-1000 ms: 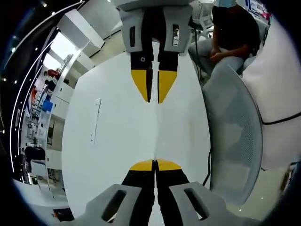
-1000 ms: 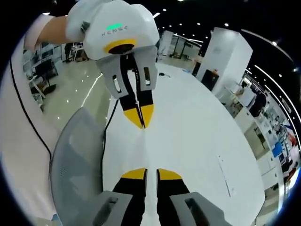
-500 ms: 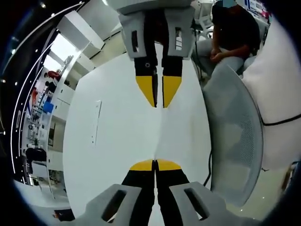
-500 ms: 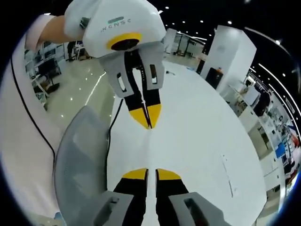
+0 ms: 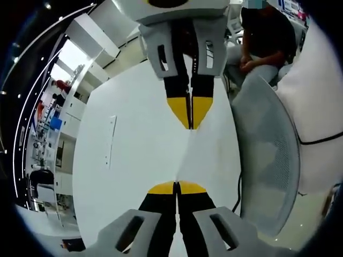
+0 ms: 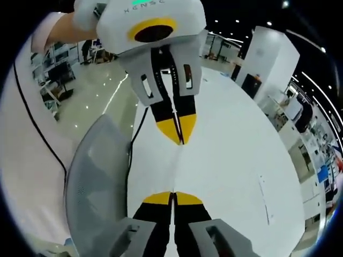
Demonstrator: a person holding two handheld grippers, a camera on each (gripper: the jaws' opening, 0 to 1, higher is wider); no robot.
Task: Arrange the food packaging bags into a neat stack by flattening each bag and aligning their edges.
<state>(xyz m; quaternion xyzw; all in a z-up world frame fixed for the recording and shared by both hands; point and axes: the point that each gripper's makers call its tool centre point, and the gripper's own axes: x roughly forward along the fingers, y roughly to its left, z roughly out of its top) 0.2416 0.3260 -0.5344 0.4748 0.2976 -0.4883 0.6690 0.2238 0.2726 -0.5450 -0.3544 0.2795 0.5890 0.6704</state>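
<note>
Both tools (image 5: 176, 183) (image 6: 172, 194) closed above white table (image 5: 134, 160).

Left tongs (image 5: 176, 188) with yellow tips pressed together, pointing straight at the right tongs (image 5: 189, 116), tip nearly to tip. Right tongs (image 6: 172, 198) likewise closed, tips touching. A bare forearm (image 6: 72, 33) behind the facing left tongs (image 6: 179, 131).

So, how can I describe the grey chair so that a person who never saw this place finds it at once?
Start from the long white table. In the left gripper view the chair stands along the table's right edge, close against it. It is the one curved grey mesh surface beside the smooth white tabletop, and a thin black cable runs between the two.
</note>
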